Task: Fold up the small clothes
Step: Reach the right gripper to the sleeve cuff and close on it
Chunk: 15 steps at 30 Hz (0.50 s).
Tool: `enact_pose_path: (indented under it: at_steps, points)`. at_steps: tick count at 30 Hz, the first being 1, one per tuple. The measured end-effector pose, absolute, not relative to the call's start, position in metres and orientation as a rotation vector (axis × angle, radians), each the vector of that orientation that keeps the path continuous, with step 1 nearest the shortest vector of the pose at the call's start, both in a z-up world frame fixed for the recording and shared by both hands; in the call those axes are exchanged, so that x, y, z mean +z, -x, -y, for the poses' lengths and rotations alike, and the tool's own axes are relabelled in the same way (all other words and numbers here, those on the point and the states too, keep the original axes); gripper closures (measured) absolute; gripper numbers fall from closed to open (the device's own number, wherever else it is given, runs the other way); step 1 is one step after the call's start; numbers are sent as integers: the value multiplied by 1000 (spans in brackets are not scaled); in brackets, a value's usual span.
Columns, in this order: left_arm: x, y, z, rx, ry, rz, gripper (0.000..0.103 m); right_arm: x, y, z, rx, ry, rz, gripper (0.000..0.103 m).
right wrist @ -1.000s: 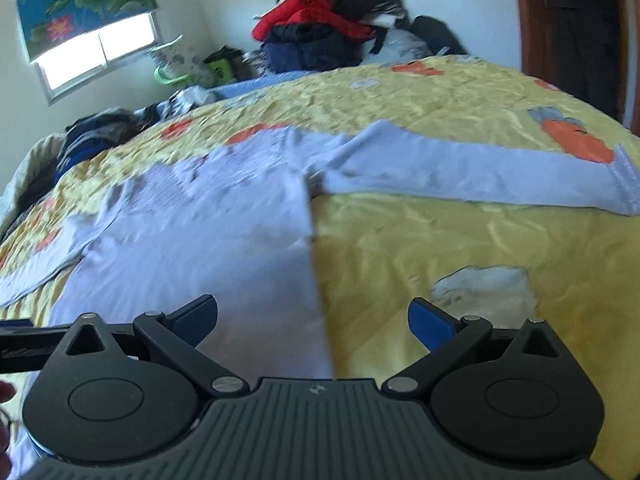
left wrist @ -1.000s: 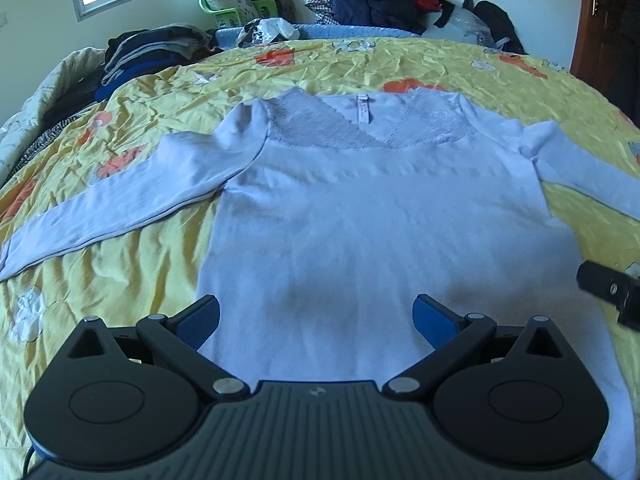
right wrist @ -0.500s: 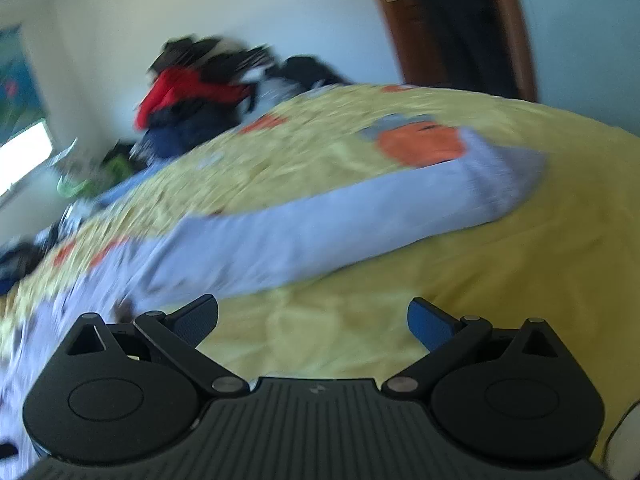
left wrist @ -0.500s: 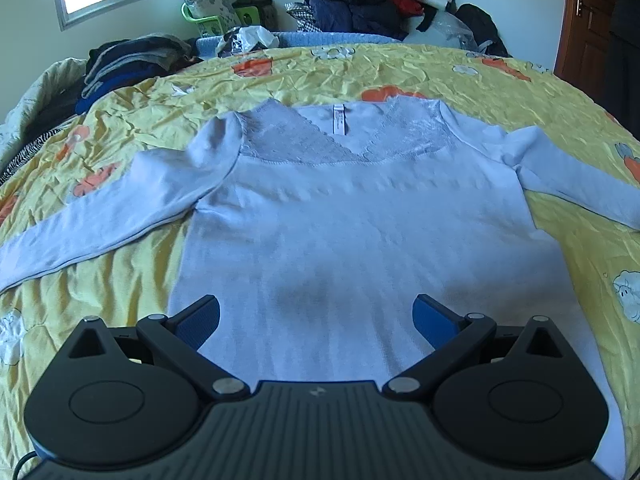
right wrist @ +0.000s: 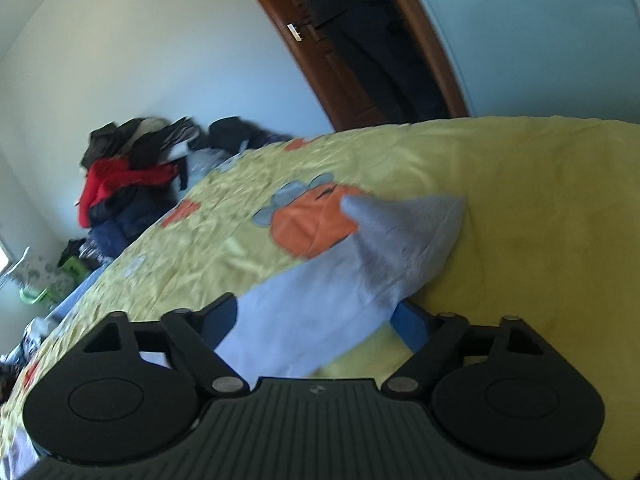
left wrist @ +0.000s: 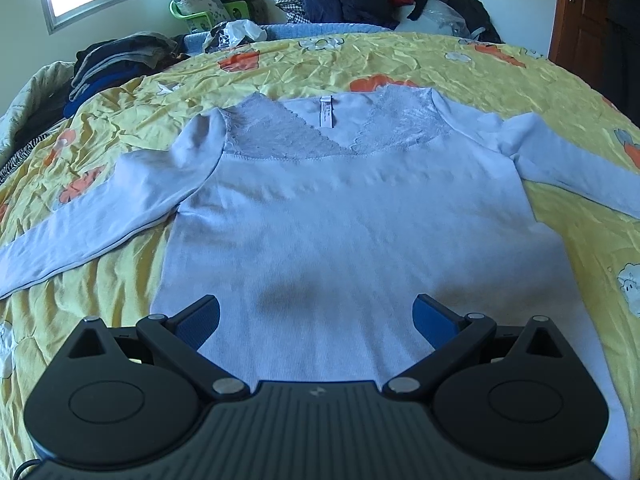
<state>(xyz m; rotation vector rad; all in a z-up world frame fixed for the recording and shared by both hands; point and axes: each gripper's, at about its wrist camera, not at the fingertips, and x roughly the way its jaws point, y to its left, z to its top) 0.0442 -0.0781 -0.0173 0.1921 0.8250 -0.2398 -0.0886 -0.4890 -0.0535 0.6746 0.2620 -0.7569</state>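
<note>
Flat on the yellow floral bedspread (left wrist: 360,56) lies a pale lilac long-sleeved top (left wrist: 344,240), front up, its lace yoke (left wrist: 280,136) and white neck label (left wrist: 326,114) at the far end and both sleeves spread out to the sides. The left gripper (left wrist: 316,312) hangs over the lower body of the top, near the hem, with its blue-padded fingers (left wrist: 202,318) wide apart and nothing between them; whether they touch the cloth cannot be told. The top's body lies straight ahead of it, running away toward the neckline.

Over at the right gripper (right wrist: 316,316) (its view is tilted and somewhat blurred), the right sleeve (right wrist: 340,292) runs up between the two parted fingers, the cuff end (right wrist: 412,228) lying just beyond them on the bedspread (right wrist: 540,208). The fingers stand on either side of the sleeve without pinching it; one blue pad (right wrist: 408,322) shows just under the sleeve's edge. A heap of dark and red clothes (right wrist: 128,176) is piled at the bed's far side, and a brown wooden door (right wrist: 344,64) stands behind.
</note>
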Motion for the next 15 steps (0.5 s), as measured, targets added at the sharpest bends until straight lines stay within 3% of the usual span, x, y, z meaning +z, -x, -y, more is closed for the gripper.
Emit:
enact_pose_path:
  at_steps: [1, 4, 6, 15]
  points:
    - [-17, -45, 78, -242, -191, -824, 0, -54, 85, 494, -775, -677, -263, 28]
    - [-16, -46, 79, -242, -201, -819, 0, -54, 80, 508, -797, -723, -249, 56]
    - [-15, -48, 79, -236, -202, -821, 0, -58, 80, 518, -818, -784, -236, 88]
    - [-16, -54, 65, -178, -204, -808, 0, -49, 78, 512, -725, -855, -170, 92]
